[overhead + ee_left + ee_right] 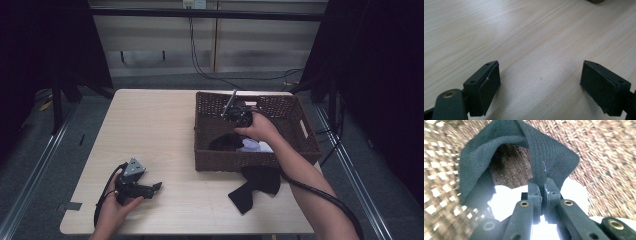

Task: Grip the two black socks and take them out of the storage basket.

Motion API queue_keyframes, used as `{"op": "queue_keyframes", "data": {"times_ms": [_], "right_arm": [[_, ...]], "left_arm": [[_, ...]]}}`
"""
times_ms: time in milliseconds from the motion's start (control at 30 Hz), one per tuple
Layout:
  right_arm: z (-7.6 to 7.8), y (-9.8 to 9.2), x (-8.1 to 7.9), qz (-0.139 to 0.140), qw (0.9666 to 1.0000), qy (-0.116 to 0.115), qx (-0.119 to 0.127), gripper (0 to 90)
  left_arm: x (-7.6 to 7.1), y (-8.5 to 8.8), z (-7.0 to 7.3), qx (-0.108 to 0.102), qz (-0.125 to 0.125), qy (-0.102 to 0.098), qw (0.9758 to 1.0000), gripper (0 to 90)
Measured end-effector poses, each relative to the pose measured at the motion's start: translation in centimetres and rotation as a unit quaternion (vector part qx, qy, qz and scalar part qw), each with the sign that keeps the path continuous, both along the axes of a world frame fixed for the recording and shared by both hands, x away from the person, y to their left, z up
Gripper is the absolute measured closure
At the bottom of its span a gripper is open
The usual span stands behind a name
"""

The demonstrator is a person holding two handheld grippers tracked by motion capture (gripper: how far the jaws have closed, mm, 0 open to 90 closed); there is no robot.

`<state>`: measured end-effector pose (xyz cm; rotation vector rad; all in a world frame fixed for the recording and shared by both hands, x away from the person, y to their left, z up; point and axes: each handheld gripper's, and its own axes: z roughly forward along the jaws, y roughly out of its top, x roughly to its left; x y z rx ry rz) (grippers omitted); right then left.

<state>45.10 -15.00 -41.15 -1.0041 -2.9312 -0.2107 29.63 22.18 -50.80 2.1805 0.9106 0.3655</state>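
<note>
In the right gripper view my right gripper (543,185) is shut on a ribbed fold of a black knitted cloth (549,152), which arches up from the pinch above the woven floor of a brown wicker basket (604,157). A white cloth (504,200) lies under the jaws. In the high view the right gripper (239,119) sits inside the basket (210,157) near its back wall, above the dark cloth (225,144). My left gripper (156,187) rests on the table at the front left. Its jaws (540,75) stand wide apart with bare wood between them.
Another black cloth (255,185) lies on the light wooden table (150,130), just in front of the basket. A white piece (255,146) shows inside the basket. The table's left half is bare wood. Cables trail from both grippers.
</note>
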Motion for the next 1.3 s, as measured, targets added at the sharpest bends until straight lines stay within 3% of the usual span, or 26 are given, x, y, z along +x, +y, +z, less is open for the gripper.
{"op": "queue_keyframes", "data": {"times_ms": [133, 167, 233, 300, 333, 367, 833, 1067, 1300], "right_arm": [[1.7, -0.5, -0.2, -0.004, 1.0000, -0.003, 0.001, 85.7], [2.8, -0.8, -0.3, -0.009, 0.9999, -0.002, 0.005, 85.7], [3.4, -1.0, -0.4, -0.009, 1.0000, -0.001, 0.003, 85.7], [4.9, -1.5, -0.6, -0.010, 0.9999, -0.006, 0.002, 85.7], [4.9, -1.5, -0.6, -0.010, 0.9999, -0.006, 0.002, 85.7], [6.0, -1.8, -0.8, -0.016, 0.9999, -0.005, 0.001, 85.7], [14.1, -4.3, -2.5, -0.014, 0.9996, -0.024, -0.001, 85.7], [17.9, -4.9, -3.3, -0.016, 0.9993, -0.031, -0.015, 85.6], [22.1, -5.3, -4.3, -0.008, 0.9992, -0.038, -0.011, 85.6]], "left_arm": [[0.0, 0.0, 0.0, 0.000, 0.000, 0.000, 1.0000, 15.7], [0.0, 0.0, 0.0, 0.000, 0.000, 0.000, 1.0000, 15.7], [0.0, 0.0, 0.0, 0.000, 0.000, 0.000, 1.0000, 15.6], [0.0, 0.0, 0.0, 0.000, 0.000, 0.000, 1.0000, 15.6], [0.0, 0.0, 0.0, 0.000, 0.000, 0.000, 1.0000, 15.6], [0.0, 0.0, 0.0, 0.000, 0.000, 0.000, 1.0000, 15.7], [0.0, 0.0, 0.0, 0.000, 0.000, 0.000, 1.0000, 15.7], [0.0, 0.1, 0.0, 0.004, -0.004, 0.002, 1.0000, 15.7], [0.0, 0.1, 0.0, 0.006, -0.004, 0.001, 1.0000, 15.6]]}}
